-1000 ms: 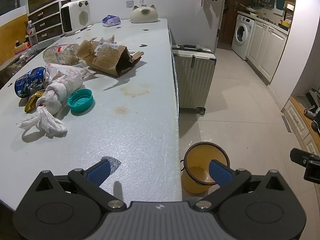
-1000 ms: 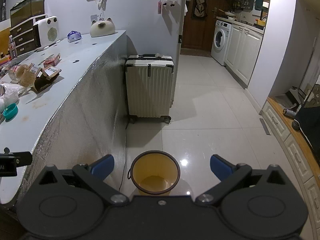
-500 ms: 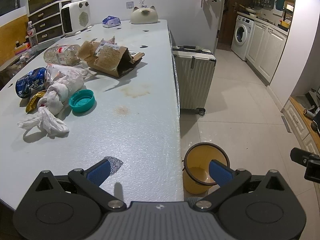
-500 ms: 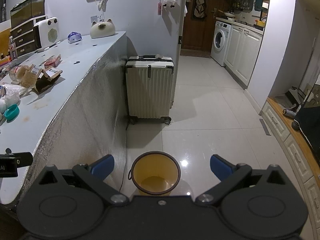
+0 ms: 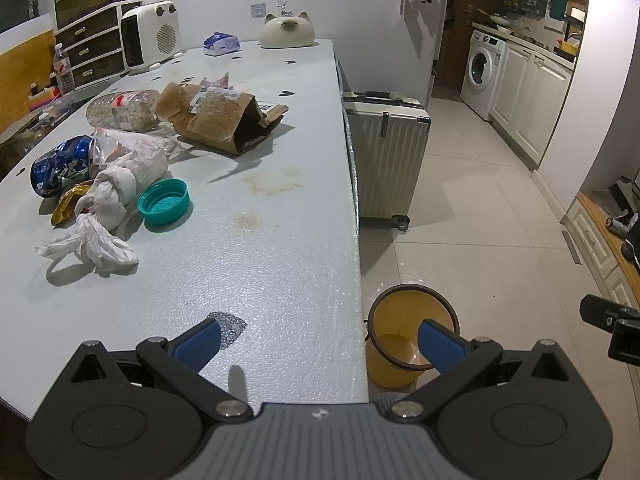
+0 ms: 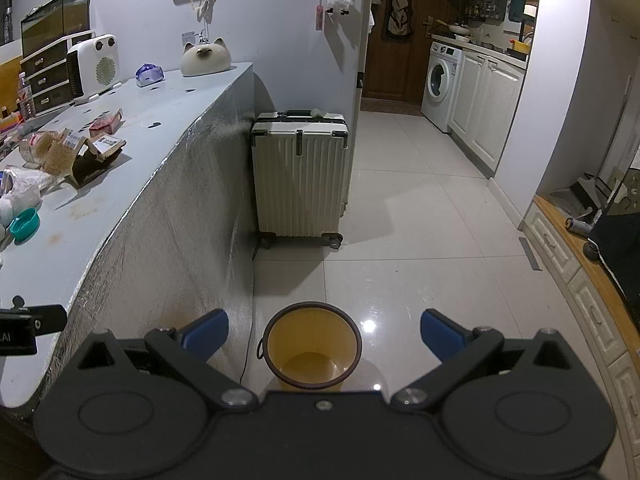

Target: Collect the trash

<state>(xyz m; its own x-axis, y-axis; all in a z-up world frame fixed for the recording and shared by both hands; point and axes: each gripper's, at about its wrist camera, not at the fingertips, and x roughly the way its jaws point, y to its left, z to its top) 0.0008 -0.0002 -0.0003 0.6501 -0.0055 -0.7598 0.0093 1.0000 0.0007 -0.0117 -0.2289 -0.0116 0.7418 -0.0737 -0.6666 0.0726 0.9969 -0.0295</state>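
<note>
- The left claw (image 5: 318,342) stood wide and held nothing, above the near edge of the counter (image 5: 256,280), its blue pads well apart.
- The right claw (image 6: 324,332) was equally wide and empty, low over the floor, with the yellow bin (image 6: 313,350) showing between its fingers.
- In the left wrist view the bin (image 5: 400,344) stood on the floor just beside the counter's near corner, at 5 o'clock, its inside bare as far as could be seen.
- The trash lay in a cluster on the counter at 10 o'clock: a knotted white plastic bag (image 5: 100,224), a teal lid (image 5: 163,201) touching the bag's right side, a crushed blue can (image 5: 60,166) and a gold wrapper (image 5: 66,206) at its left.
- Farther back, at 11 o'clock, a torn cardboard box (image 5: 224,118) lay open on its side, with a clear plastic bottle (image 5: 120,112) lying just left of it.
- A pale suitcase (image 5: 386,160) stood upright on the floor at 1 o'clock, against the counter's side.
</note>
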